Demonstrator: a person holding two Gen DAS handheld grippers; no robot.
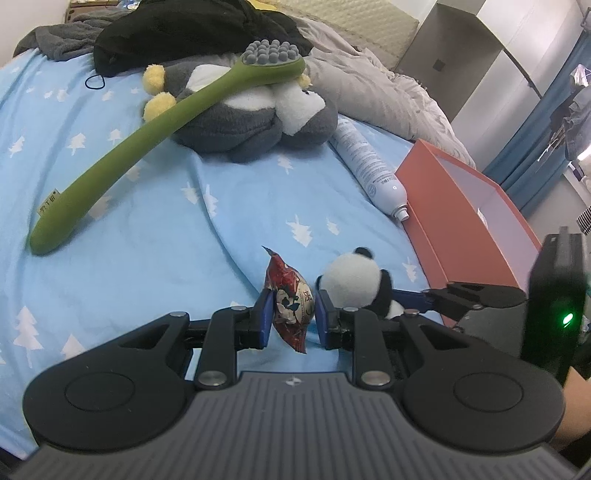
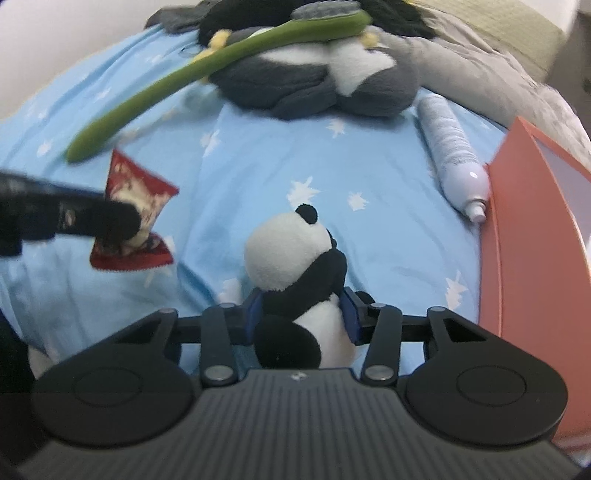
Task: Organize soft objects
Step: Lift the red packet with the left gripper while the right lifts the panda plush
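Observation:
My left gripper (image 1: pixel 293 317) is shut on a red snack packet (image 1: pixel 290 295), held just above the blue bedsheet. My right gripper (image 2: pixel 301 317) is shut on a small panda plush (image 2: pixel 295 280), gripping its body with the head upright. The panda (image 1: pixel 354 278) also shows in the left wrist view, right of the packet, with the right gripper's fingers (image 1: pixel 417 297) behind it. The packet (image 2: pixel 135 218) shows at the left of the right wrist view, held by the left gripper's fingers (image 2: pixel 110 219). A large grey and white plush (image 1: pixel 255 118) lies farther back on the bed.
A long green massage brush (image 1: pixel 147 147) leans on the grey plush. A white spray can (image 1: pixel 369 166) lies beside an open orange box (image 1: pixel 461 221) at the right. Black and grey clothes (image 1: pixel 184 29) and a grey duvet (image 1: pixel 376 92) lie at the back.

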